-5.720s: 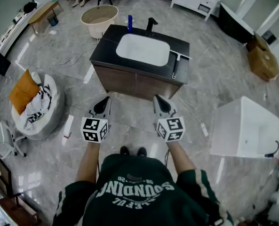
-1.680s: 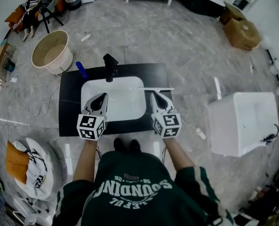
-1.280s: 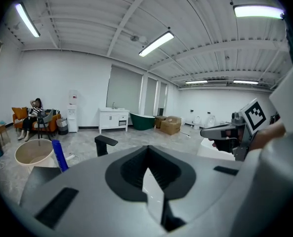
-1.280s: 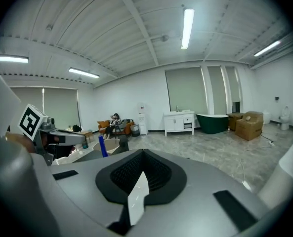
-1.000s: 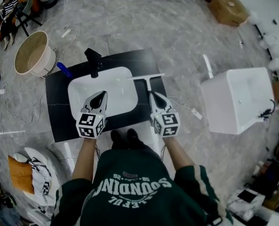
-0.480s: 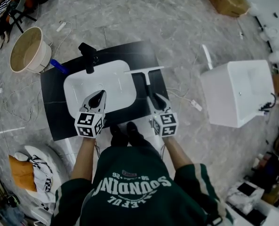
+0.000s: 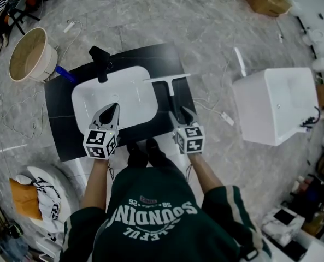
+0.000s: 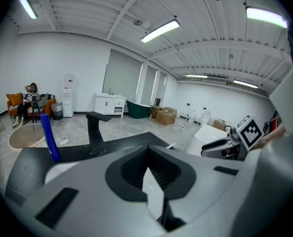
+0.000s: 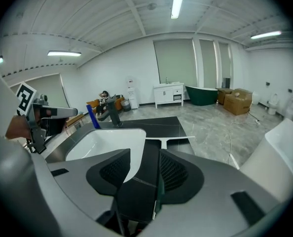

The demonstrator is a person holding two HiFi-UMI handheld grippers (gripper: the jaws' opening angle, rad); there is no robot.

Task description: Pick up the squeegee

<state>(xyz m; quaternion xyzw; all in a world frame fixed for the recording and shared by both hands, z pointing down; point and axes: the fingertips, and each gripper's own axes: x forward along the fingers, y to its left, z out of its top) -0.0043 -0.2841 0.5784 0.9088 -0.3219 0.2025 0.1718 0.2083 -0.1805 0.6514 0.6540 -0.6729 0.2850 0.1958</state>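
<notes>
The squeegee lies on the black countertop right of the white sink, its white blade at the far end and its dark handle running toward me. My right gripper is low over the near end of the handle. In the right gripper view its jaws are opening: the handle lies between them, and white sink shows between it and the left pad. The blade lies ahead. My left gripper hovers over the sink's near rim, shut and empty.
A black faucet and a blue bottle stand at the sink's far side. A beige tub sits on the floor at far left, a white box-shaped unit at right, with a cable between it and the counter.
My right gripper has sunk onto the squeegee handle's near end and its jaws have spread from shut. The left gripper has dropped slightly over the sink.
</notes>
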